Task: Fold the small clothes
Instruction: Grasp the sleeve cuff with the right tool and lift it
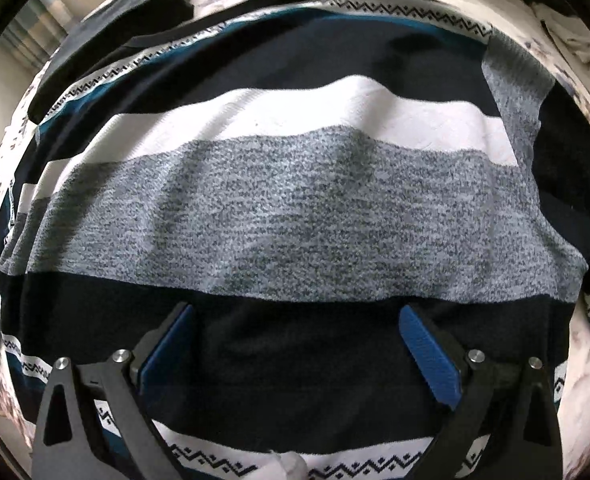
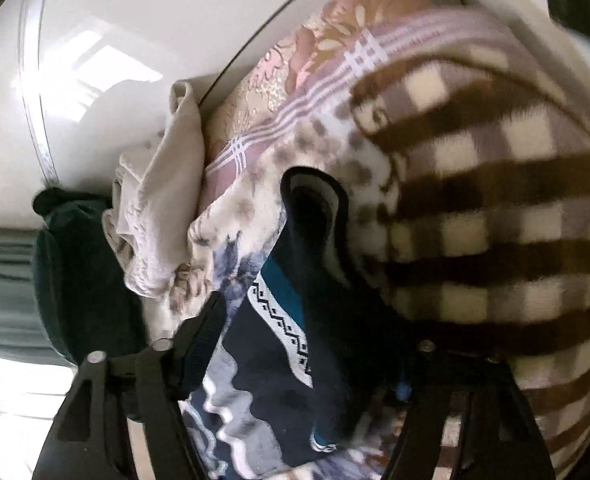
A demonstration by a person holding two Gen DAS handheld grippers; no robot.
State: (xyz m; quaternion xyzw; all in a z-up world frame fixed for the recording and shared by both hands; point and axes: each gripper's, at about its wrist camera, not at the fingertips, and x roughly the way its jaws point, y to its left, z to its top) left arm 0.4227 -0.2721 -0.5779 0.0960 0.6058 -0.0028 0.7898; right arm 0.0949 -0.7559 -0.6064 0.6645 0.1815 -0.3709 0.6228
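- The striped shirt (image 1: pixel 295 208) is the landmark: it lies spread flat over a floral bedsheet (image 1: pixel 587 360), filling most of the left wrist view with bands of navy, white, speckled grey and teal, edged by white strips of black zigzag pattern.
- The left gripper (image 1: pixel 297 344) hangs over the shirt's dark navy band, just below the grey band, with its jaws spread wide; both blue pads (image 1: pixel 431 356) are bare and nothing sits between them.
- Beyond the shirt's far edge, toward the upper left, a dark garment (image 1: pixel 135 12) lies on the same sheet.
- To the shirt's far right, a pale crumpled cloth (image 1: pixel 575 44) rests on the sheet.
- In the right wrist view, a bunched part of the striped shirt (image 2: pixel 287 344) rises between the fingers of the right gripper (image 2: pixel 307 360), its zigzag strip and teal band showing; the fabric fills the gap, so the jaws appear clamped on it, though the right finger is mostly hidden by cloth.
- Right of that bunch, a brown checked blanket (image 2: pixel 475 220) is heaped up, blurred.
- Above the bunch lies a pink floral quilt (image 2: pixel 315 52).
- Left of the bunch sit a cream crumpled garment (image 2: pixel 163 208) and, further left, a dark green cloth (image 2: pixel 79 272).
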